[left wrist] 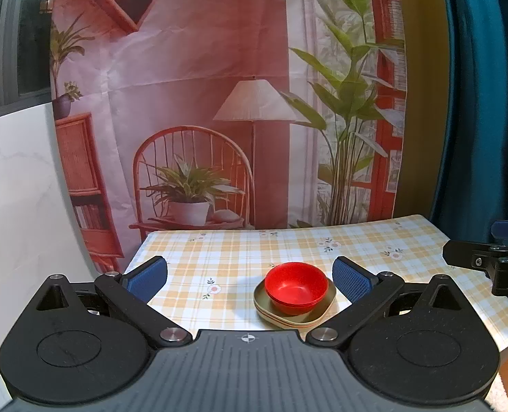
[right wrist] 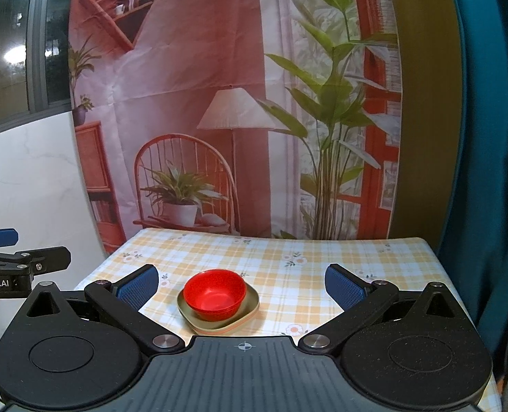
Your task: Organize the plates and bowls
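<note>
Red bowls (left wrist: 295, 287) nested on stacked olive plates (left wrist: 322, 309), just ahead of the left gripper (left wrist: 250, 276), toward its right finger. Ahead-left of the right gripper (right wrist: 241, 285). Both spread wide, empty. Stacking apparently finished; next, likely only withdrawal. Only right view shows the table's (right wrist: 374, 261) far right corner.

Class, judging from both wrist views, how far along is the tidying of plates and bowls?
Done: red bowls sit nested on stacked beige plates on the checked table. In hand: nothing; left gripper and right gripper are open. Left: nothing visible.
</note>
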Tool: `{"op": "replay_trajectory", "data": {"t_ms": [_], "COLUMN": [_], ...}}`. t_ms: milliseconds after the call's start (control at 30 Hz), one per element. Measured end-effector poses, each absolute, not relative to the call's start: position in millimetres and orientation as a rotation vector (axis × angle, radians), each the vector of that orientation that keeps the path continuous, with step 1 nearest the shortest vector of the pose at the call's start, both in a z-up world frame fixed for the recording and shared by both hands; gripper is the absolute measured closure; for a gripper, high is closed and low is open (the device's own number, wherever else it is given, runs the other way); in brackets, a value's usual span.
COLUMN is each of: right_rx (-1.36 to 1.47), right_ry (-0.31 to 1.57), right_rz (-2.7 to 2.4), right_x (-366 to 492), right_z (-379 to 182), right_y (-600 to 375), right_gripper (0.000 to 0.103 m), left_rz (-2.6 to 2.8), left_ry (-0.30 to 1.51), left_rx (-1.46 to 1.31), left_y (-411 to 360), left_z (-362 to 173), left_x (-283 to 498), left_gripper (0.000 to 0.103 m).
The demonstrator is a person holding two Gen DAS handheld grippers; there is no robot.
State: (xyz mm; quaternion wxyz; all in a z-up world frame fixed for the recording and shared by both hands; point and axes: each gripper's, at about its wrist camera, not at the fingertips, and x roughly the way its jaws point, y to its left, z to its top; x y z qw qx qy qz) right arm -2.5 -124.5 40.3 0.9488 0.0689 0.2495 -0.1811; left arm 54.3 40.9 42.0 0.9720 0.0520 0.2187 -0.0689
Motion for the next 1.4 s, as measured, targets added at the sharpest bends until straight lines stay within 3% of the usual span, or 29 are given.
{"op": "replay_trajectory", "data": {"t_ms": [1400], "right_rx": [0.142], "right_ry": [0.509], "right_rz": [-0.368], "right_x": [-7.8], "right_z": [39.8], "right_y": [-128.8], "right_gripper": [0.000], "left_rz": [-0.155], "left_ry": [0.429], "left_rx": [0.116], "left_y": [40.3], "left_z": [43.4], "left_x": [48.3], "left_gripper": [0.000]}}
